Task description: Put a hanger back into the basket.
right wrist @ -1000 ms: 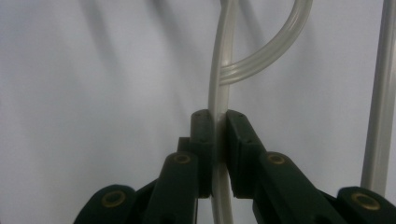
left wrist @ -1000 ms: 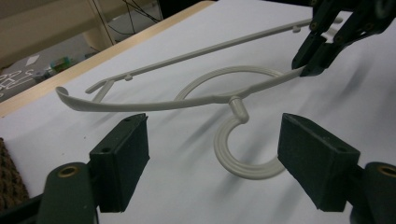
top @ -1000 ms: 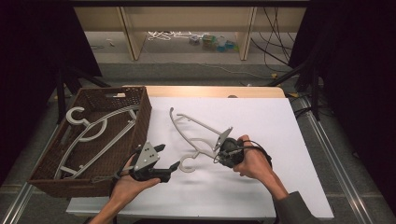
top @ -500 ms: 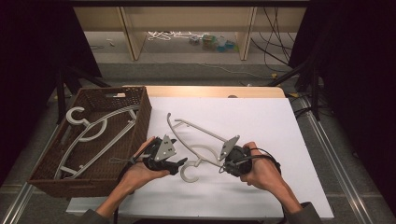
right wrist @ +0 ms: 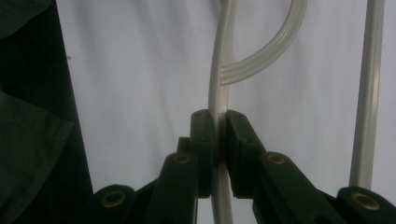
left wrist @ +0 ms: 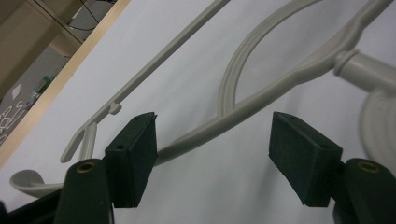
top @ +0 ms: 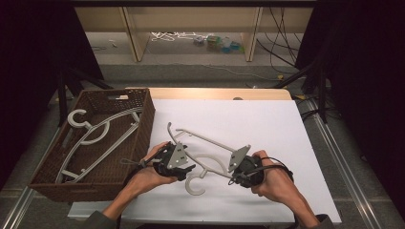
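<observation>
Right gripper [top: 239, 175], near edge of the white tabletop [top: 267, 119]: jaws were seen clamped on one arm of the grey plastic hanger [top: 205, 157]; in the right gripper view [right wrist: 218, 140] the pads were pressed flat against both sides of that arm [right wrist: 219, 93].

Left gripper [top: 187, 168], just left of the hanger's hook [top: 196, 186]: jaws were found apart and had just been closing. In the left gripper view [left wrist: 215, 154] the hanger's other arm [left wrist: 252, 102] was seen running between the pads, touching or nearly touching the left pad [left wrist: 135, 154], the right pad clear of it.

The hanger was held over the tabletop's near middle, hook toward the person.

Farther left, a brown wicker basket [top: 143, 124] was noted at the tabletop's edge, with a second grey hanger [top: 95, 138] laid inside.

Beyond, wooden shelving [top: 133, 33] was noted on the floor.
</observation>
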Tool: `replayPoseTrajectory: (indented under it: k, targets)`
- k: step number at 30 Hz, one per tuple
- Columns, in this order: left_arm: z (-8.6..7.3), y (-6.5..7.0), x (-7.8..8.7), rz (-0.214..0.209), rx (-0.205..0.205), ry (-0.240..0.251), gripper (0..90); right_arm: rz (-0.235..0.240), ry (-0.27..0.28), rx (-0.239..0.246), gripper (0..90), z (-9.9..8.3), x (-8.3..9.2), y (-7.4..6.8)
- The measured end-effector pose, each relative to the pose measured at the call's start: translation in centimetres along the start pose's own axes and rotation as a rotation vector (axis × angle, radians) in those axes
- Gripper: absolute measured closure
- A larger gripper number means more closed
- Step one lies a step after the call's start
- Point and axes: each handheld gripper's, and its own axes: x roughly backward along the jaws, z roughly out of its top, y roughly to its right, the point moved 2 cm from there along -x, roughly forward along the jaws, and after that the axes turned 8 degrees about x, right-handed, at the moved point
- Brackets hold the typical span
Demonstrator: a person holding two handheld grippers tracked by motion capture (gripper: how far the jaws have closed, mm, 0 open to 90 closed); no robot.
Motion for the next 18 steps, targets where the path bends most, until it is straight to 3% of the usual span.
replayPoseTrajectory:
  k: [2,4,5,6,8,9,12,13,17,18]
  targets:
    - [0.0,0.1,-0.2,-0.015,-0.016,-0.002,34.0,-0.009,0.005,0.01,82.7,0.1,0.1,-0.2]
    - [-0.1,0.2,-0.2,-0.021,-0.028,-0.013,35.9,0.012,0.001,0.026,82.7,0.3,0.2,-0.3]
    - [-0.1,0.3,-0.3,-0.014,-0.064,-0.016,36.2,0.008,-0.003,0.03,82.7,0.4,0.3,-0.5]
    - [-0.1,0.5,-0.4,-0.016,-0.071,-0.012,37.0,0.015,0.004,0.033,82.7,0.5,0.2,-0.6]
    - [-0.1,0.6,-0.4,-0.034,-0.076,-0.015,40.8,0.012,0.001,0.039,82.7,0.6,0.2,-0.6]
    - [-0.1,0.9,-0.4,-0.043,-0.104,-0.012,43.3,0.012,0.004,0.051,82.7,0.7,0.2,-0.7]
    - [0.0,1.1,-0.4,-0.067,-0.127,-0.007,54.6,0.023,0.007,0.053,82.7,0.6,0.2,-0.7]
    - [0.0,1.2,-0.2,-0.069,-0.181,-0.006,56.8,0.026,0.009,0.054,82.7,0.5,0.2,-0.6]
    - [0.3,1.7,0.1,-0.069,-0.282,-0.03,63.8,0.043,0.021,0.07,82.5,0.2,0.3,-0.3]
    - [0.5,1.8,0.0,-0.094,-0.317,-0.028,65.2,0.041,0.025,0.07,82.4,0.2,0.3,-0.3]
